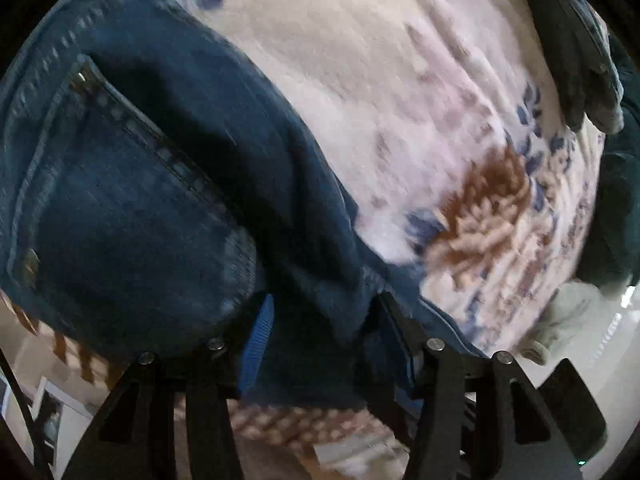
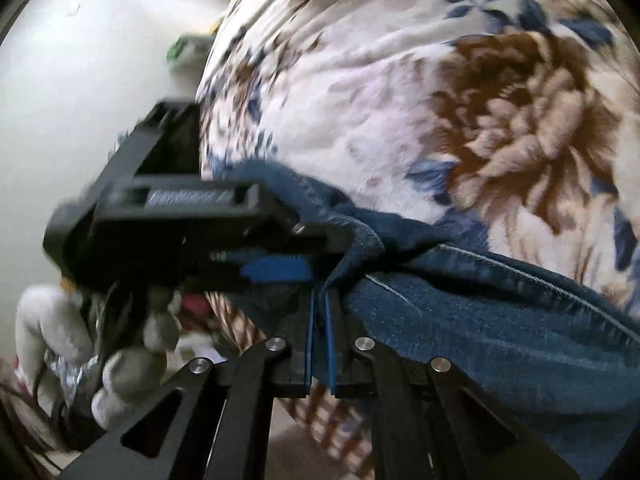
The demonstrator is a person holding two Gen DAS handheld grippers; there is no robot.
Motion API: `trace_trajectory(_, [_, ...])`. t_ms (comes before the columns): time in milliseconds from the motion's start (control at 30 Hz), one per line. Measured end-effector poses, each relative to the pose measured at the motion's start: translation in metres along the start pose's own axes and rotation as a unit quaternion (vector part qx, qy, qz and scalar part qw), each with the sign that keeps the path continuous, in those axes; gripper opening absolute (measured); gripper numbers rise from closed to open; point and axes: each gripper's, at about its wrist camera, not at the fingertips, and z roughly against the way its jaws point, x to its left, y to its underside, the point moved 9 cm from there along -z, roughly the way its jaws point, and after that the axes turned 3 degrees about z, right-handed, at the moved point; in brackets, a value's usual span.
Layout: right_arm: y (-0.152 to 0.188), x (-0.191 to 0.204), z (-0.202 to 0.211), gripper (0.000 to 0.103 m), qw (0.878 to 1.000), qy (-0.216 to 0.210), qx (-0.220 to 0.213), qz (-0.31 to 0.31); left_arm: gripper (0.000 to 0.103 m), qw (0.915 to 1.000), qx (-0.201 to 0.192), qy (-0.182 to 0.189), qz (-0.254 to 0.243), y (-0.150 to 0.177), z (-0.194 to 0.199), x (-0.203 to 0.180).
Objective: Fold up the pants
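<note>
Dark blue denim pants (image 1: 160,184) lie on a floral blanket, back pocket side up. In the left wrist view my left gripper (image 1: 324,320) has its blue-padded jaws apart, with a fold of the denim bunched between them. In the right wrist view my right gripper (image 2: 318,312) is shut on the edge of the pants (image 2: 480,320), the blue pads nearly together around the cloth. The left gripper (image 2: 276,270) also shows there, just left of the same denim edge, held by a gloved hand (image 2: 120,360).
A fluffy white blanket (image 1: 400,80) with brown and blue flowers covers the bed under the pants. A gloved hand (image 1: 592,80) shows at the upper right of the left wrist view. A pale wall (image 2: 80,80) and clutter lie beyond the bed edge.
</note>
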Motion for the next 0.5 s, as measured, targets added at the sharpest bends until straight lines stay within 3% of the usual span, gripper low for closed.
trace_trajectory(67, [-0.003, 0.0, -0.009, 0.006, 1.0, 0.0, 0.021, 0.007, 0.044, 0.9995, -0.024, -0.014, -0.017, -0.008, 0.003, 0.005])
trace_trajectory(133, [-0.007, -0.01, -0.012, 0.006, 0.998, -0.011, 0.056, -0.019, 0.044, 0.9996, -0.023, -0.009, -0.013, -0.012, 0.002, 0.011])
trace_trajectory(233, [-0.023, -0.024, -0.004, 0.008, 0.995, -0.044, 0.052, -0.076, 0.044, 0.9997, -0.023, 0.004, 0.0, -0.017, 0.002, 0.019])
trace_trajectory(300, [-0.036, -0.032, 0.002, 0.016, 0.991, -0.068, 0.039, -0.113, 0.044, 0.9996, -0.027, 0.007, 0.0, -0.017, 0.005, 0.022])
trace_trajectory(367, [-0.043, -0.043, -0.002, 0.049, 0.985, -0.079, 0.043, -0.149, 0.044, 0.9994, -0.032, 0.008, -0.005, -0.016, 0.006, 0.023])
trace_trajectory(400, [-0.044, -0.046, -0.007, 0.056, 0.983, -0.08, 0.051, -0.158, 0.044, 0.9994, -0.034, 0.008, -0.006, -0.016, 0.007, 0.025])
trace_trajectory(500, [-0.043, -0.05, -0.041, 0.057, 0.97, -0.108, 0.109, -0.187, 0.044, 0.9992, -0.039, 0.009, -0.009, -0.012, 0.018, 0.029])
